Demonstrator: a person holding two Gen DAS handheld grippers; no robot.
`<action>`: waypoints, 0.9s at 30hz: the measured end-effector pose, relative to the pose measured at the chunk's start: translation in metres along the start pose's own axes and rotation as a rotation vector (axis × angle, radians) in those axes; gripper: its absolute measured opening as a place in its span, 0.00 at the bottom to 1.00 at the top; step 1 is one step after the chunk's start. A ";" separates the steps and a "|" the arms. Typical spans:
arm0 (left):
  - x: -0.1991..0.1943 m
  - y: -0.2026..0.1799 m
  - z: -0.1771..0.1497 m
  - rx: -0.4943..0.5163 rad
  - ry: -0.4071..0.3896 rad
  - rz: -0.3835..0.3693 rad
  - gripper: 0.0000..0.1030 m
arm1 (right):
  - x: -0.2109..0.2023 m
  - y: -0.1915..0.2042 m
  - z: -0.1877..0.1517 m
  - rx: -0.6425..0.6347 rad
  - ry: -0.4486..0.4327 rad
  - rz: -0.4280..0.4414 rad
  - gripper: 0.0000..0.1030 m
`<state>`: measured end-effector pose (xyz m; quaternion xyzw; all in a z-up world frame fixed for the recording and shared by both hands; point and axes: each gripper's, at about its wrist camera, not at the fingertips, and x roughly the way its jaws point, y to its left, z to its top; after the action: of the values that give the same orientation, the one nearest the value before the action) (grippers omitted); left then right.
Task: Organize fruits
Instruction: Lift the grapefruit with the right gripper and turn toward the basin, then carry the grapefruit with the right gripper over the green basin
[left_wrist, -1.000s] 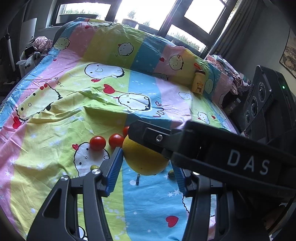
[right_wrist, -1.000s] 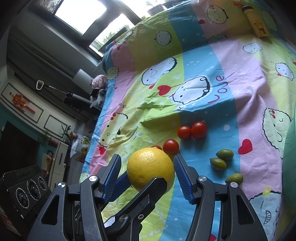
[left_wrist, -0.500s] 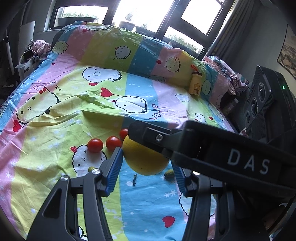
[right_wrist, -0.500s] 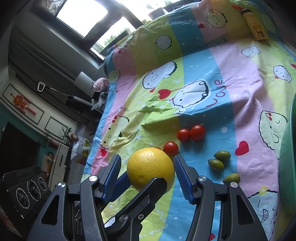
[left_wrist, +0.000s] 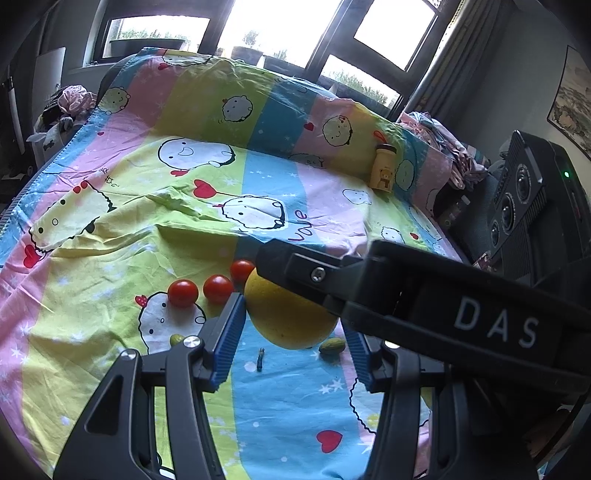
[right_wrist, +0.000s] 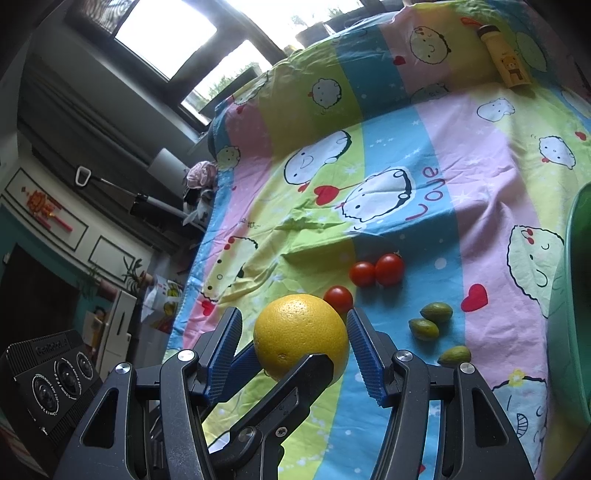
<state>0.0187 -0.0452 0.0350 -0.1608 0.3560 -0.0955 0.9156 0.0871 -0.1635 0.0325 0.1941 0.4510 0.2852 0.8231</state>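
Yellow citrus fruit (left_wrist: 288, 325) is being gripped between the blue pads (left_wrist: 229, 332) of the left tongs (left_wrist: 293, 315), over the blue and green stripes of the cartoon-printed sheet (left_wrist: 110, 240) on the bed; whether it is touching the sheet cannot be told. It is also being straddled by the right tongs (right_wrist: 293, 317), whose jaws are being held apart: in the right wrist view one pad is lying against the fruit's side, while a gap is being left at the other pad, and in that gap a pad of the left tongs is being seen. In the left wrist view the top of the fruit is being crossed by a black finger of the right tongs. Three red tomatoes (right_wrist: 362, 274) are being shown on the sheet just beyond the fruit, two of them touching each other. Three small green fruits (right_wrist: 436, 312) are lying nearby on the blue stripe. A yellow bottle (left_wrist: 384, 168) is being propped at the far end of the bed.
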 end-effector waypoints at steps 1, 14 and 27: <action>0.000 0.000 0.000 0.002 -0.001 -0.001 0.51 | -0.001 0.000 0.002 -0.001 -0.002 0.000 0.61; -0.004 -0.006 0.001 0.018 -0.013 -0.014 0.51 | -0.007 0.000 0.011 -0.010 -0.024 -0.004 0.61; -0.004 -0.011 0.002 0.034 -0.017 -0.025 0.51 | -0.012 -0.001 0.009 -0.012 -0.027 -0.007 0.61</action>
<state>0.0165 -0.0534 0.0434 -0.1504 0.3446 -0.1115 0.9199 0.0902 -0.1725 0.0438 0.1915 0.4387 0.2823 0.8314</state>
